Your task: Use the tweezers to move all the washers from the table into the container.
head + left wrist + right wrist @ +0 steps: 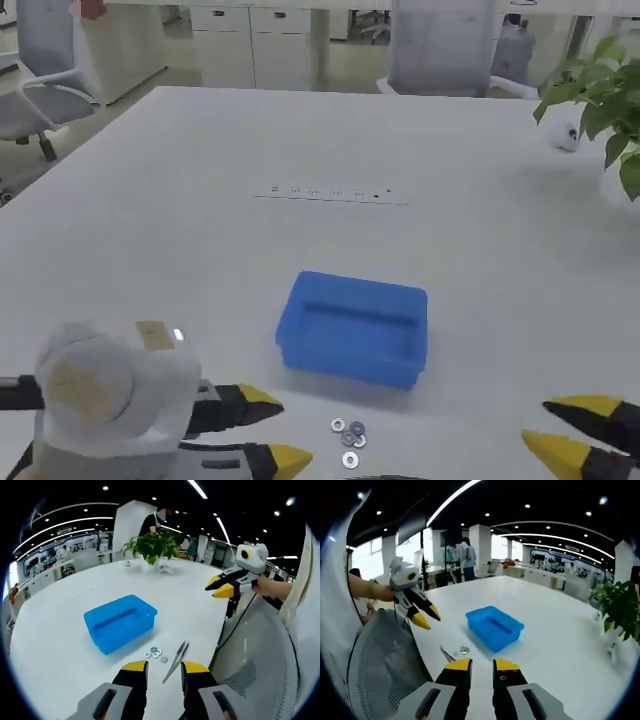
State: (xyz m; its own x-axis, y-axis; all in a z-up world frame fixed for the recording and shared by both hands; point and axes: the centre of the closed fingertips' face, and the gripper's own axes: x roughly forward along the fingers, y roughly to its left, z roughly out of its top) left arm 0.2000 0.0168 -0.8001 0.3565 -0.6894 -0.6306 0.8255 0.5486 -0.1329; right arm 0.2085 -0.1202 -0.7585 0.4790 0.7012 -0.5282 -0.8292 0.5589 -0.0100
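Jaws of left gripper [164, 667], parted, frame tweezers [176, 661] beside washers [156, 654].

Shiny metal washers [349, 434], blue plastic container [353, 328]

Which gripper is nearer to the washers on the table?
Left. In the head view the left gripper sits just left of the washers; the right gripper is farther off to their right.

One blue container [352, 328], one pair of tweezers [176, 661], two claws: the left claw [294, 432] and the right claw [538, 422]. The washers [350, 438] form one cluster on the surface [200, 230], about five, overlapping too closely for a sure count. One potted plant [600, 95].
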